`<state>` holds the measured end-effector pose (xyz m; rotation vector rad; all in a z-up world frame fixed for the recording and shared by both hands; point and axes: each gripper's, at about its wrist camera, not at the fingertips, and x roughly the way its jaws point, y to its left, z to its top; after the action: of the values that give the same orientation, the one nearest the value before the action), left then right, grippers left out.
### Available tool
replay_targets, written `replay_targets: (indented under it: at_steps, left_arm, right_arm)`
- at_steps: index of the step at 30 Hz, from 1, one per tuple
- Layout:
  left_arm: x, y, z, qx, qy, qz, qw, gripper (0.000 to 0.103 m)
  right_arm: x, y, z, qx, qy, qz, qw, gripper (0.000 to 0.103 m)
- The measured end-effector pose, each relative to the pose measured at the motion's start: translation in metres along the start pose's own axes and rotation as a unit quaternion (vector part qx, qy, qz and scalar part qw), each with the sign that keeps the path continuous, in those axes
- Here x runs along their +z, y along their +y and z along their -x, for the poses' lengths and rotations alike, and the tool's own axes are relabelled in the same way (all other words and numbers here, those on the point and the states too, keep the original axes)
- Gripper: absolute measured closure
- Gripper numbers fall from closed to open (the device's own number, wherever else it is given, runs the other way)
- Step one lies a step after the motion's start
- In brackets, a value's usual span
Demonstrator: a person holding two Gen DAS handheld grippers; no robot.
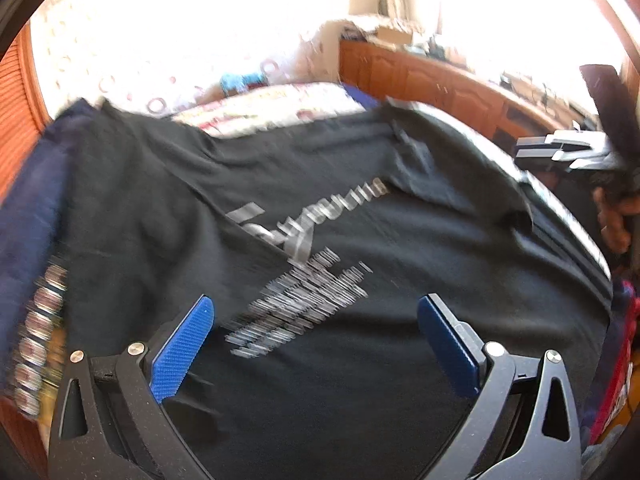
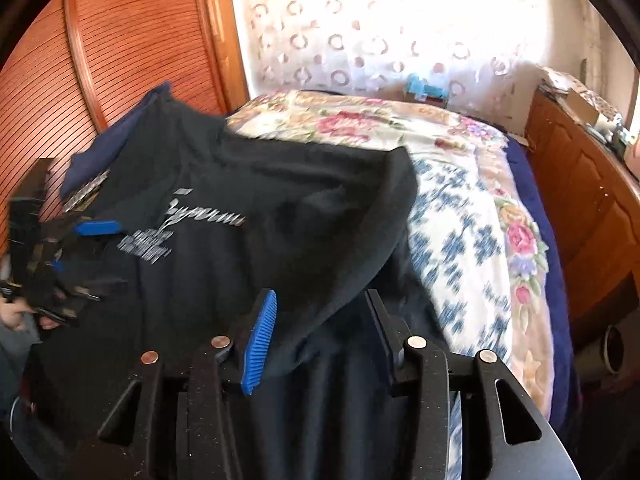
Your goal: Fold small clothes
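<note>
A black T-shirt (image 1: pixel 360 208) with grey print lies spread on the bed, print side up. It also shows in the right wrist view (image 2: pixel 248 216). My left gripper (image 1: pixel 316 312) is open, its blue pads wide apart just above the shirt's near part. My right gripper (image 2: pixel 320 312) is open over the shirt's right edge, with a fold of black cloth lying between and over its fingers (image 2: pixel 260 336). The right gripper also shows at the right edge of the left wrist view (image 1: pixel 560 148), and the left gripper at the left edge of the right wrist view (image 2: pixel 80 240).
A floral bedspread (image 2: pixel 460 208) covers the bed. A dark blue garment (image 1: pixel 32 216) lies under the shirt's left side. A wooden slatted door (image 2: pixel 120 40) stands at the left, a wooden cabinet (image 2: pixel 592 184) at the right, a patterned curtain (image 2: pixel 380 32) behind.
</note>
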<state>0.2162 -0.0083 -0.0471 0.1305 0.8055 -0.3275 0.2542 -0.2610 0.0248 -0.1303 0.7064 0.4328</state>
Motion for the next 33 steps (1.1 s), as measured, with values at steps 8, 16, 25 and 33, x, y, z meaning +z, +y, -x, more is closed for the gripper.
replay_targets:
  at_steps: [8, 16, 25, 33]
  left_arm:
    - [0.031, 0.083, 0.037, 0.059, -0.025, 0.026, 0.9976, 0.0]
    - [0.052, 0.134, 0.028, 0.066, -0.009, 0.048, 0.9966, 0.005]
    - [0.085, 0.14, -0.001, 0.043, -0.005, 0.053, 0.9977, 0.04]
    - [0.1, 0.145, -0.021, 0.069, 0.009, 0.035, 0.9969, 0.041]
  right_arm:
    - [0.031, -0.028, -0.051, -0.037, -0.014, -0.035, 0.999, 0.052]
    - [0.06, -0.039, -0.095, -0.044, -0.005, -0.04, 0.998, 0.049]
    - [0.08, -0.043, -0.127, -0.048, 0.03, -0.008, 0.998, 0.049]
    - [0.092, -0.043, -0.143, -0.048, 0.04, 0.01, 0.998, 0.049]
